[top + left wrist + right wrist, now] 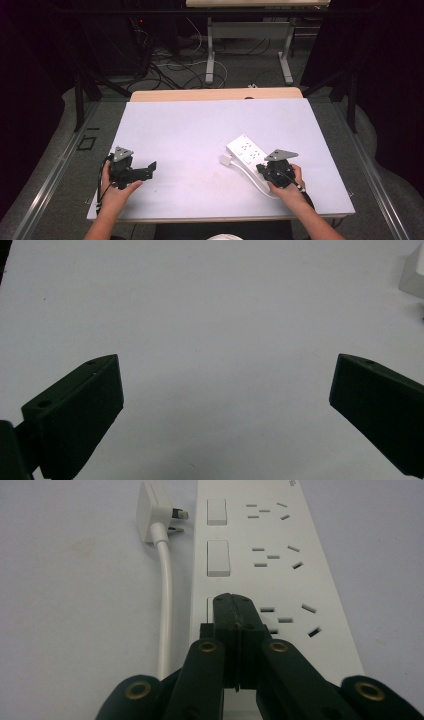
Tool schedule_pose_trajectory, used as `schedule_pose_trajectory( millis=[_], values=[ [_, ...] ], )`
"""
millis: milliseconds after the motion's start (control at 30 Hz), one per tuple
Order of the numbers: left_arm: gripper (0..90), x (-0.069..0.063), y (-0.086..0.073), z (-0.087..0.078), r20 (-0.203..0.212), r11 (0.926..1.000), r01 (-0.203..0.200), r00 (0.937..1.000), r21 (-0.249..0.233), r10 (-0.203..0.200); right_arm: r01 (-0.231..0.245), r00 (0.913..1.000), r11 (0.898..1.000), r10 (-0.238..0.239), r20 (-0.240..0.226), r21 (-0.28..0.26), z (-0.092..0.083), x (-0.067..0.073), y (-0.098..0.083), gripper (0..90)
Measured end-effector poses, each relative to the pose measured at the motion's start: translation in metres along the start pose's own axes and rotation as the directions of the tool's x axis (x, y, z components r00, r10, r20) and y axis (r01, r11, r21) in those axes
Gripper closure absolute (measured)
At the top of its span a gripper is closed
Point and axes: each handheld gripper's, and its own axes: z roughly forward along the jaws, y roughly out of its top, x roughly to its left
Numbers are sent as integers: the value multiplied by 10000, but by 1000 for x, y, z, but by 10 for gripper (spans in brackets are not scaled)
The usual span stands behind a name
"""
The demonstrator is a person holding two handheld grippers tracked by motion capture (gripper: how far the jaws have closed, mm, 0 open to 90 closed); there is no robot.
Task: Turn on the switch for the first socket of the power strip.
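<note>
The power strip (270,555) is lying flat on the right side of the white table (190,135), its plug (155,515) resting loose beside it. The right gripper (234,611), jaws pressed together into one blunt tip, is bearing on the nearest switch, probably to toggle it. The left gripper (225,385) is idling over bare table, jaws wide apart.

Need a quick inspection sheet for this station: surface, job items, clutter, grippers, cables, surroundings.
Surface: white table top, bare apart from the items below.
Job's things: white power strip with three rocker switches; its plug lies unplugged beside it.
Clutter: nothing seen.
Grippers: left gripper open over bare table; right gripper shut, tips over the nearest switch, contact unclear.
Cables: white power cord runs alongside the strip; gripper cables trail back.
Surroundings: dark room, floor cables, second table frame behind.
</note>
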Motion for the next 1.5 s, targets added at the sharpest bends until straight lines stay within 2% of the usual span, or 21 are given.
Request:
schedule_pose_trajectory(
  millis=[67, 367, 400, 1100, 1500],
  values=[
    [6, 1, 0, -1, 2, 9999, -103, 9999, 95, 103, -72, 10000, 9998, 72, 3, 194, -1, 0, -1, 900],
    [6, 1, 0, -1, -7, 10000, -44, 10000, 56, 44, -262, 9993, 9996, 264, -268, 73, -1, -3, -3, 900],
    [7, 1, 0, 0, 1, 10000, -38, 10000, 55, 38, -257, 9993, 9997, 255, -287, -62, -1, -4, -3, 900],
    [6, 1, 0, 0, -22, 9999, -59, 10000, 96, 59, -576, 9979, 9982, 572, -298, -154, -5, -7, -3, 900],
    [6, 0, 0, 0, -14, 10000, 3, 10000, 79, -2, -650, 9972, 9972, 636, -385, -359, -9, -6, -1, 775]
  ],
)
